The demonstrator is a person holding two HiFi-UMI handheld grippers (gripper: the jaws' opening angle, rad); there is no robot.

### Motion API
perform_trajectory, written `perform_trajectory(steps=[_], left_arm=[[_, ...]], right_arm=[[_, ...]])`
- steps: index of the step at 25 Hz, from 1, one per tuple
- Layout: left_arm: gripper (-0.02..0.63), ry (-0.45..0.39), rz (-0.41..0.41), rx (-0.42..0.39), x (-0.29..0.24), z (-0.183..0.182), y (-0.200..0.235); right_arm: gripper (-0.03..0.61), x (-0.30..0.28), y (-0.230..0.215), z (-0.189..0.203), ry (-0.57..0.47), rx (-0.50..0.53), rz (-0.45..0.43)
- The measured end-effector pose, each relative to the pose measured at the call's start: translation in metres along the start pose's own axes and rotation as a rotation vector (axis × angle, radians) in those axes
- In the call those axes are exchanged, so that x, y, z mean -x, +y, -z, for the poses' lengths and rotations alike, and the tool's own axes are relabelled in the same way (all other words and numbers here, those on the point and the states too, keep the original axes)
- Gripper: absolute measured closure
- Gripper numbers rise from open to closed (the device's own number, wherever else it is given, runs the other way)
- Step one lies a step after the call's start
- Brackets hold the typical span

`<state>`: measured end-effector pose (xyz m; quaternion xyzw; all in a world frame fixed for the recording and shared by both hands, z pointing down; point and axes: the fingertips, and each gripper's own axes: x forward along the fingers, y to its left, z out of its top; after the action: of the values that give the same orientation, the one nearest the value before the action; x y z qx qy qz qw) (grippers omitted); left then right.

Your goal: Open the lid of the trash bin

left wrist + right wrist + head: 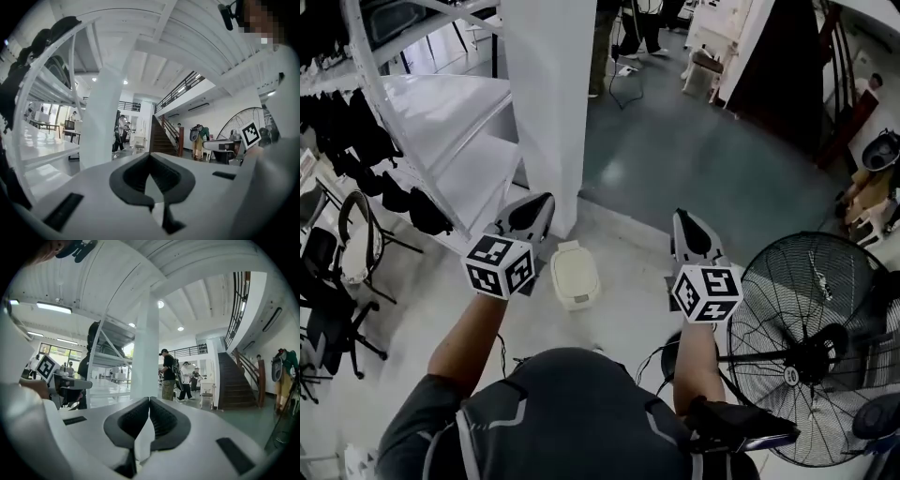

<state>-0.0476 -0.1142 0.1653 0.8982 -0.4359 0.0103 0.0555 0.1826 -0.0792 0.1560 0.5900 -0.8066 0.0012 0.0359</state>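
While I am looking down in the head view, the small cream plastic trash bin (575,275), lid down, is sitting on the pale floor (628,248) between the left gripper (536,210) and right gripper (686,225), touching neither | left gripper view: I am seeing its jaws pressing together on nothing | right gripper view: its jaws are likewise meeting, empty.

The person wore a dark grey short-sleeved top (572,412) with paler seams. The white left gripper (542,202) and right gripper (681,217) each had dark ribbed pads (131,176) and a cube (499,265) of black-and-white square markers. Thin black cables (502,354) seemingly trailed beneath.
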Motion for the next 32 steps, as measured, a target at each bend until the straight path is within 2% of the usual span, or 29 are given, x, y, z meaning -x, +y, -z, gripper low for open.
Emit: perform_trajectory(steps=[4, 8, 12, 16, 18, 23, 28, 32], left_arm=[[0.607, 0.021, -0.015, -0.047, -0.026, 0.008, -0.008], [0.606, 0.045, 0.044, -0.011, -0.045, 0.021, -0.011], [0.606, 0.046, 0.054, -0.088, -0.053, 0.026, 0.012], [0.606, 0.044, 0.088, -0.015, -0.061, 0.039, 0.032], [0.606, 0.068, 0.088, -0.013, -0.069, 0.051, 0.047], [0.606, 0.187, 0.071, -0.029, -0.067, 0.109, 0.086], [0.606, 0.269, 0.078, -0.065, -0.078, 0.169, 0.107], [0.606, 0.343, 0.068, 0.053, -0.067, 0.225, 0.12]], right_arm=[[0.552, -0.004, -0.028, 0.012, 0.002, -0.028, -0.016], [0.552, -0.021, -0.043, 0.029, 0.019, -0.065, 0.002], [0.552, -0.05, -0.039, 0.041, 0.017, -0.074, -0.008], [0.552, -0.067, -0.038, 0.066, 0.073, -0.066, -0.004], [0.551, -0.081, -0.037, 0.076, 0.094, -0.062, -0.009], [0.551, -0.112, -0.012, 0.128, 0.187, -0.105, -0.035], [0.551, -0.141, -0.009, 0.19, 0.224, -0.084, -0.04], [0.551, -0.14, 0.006, 0.256, 0.335, -0.13, -0.033]])
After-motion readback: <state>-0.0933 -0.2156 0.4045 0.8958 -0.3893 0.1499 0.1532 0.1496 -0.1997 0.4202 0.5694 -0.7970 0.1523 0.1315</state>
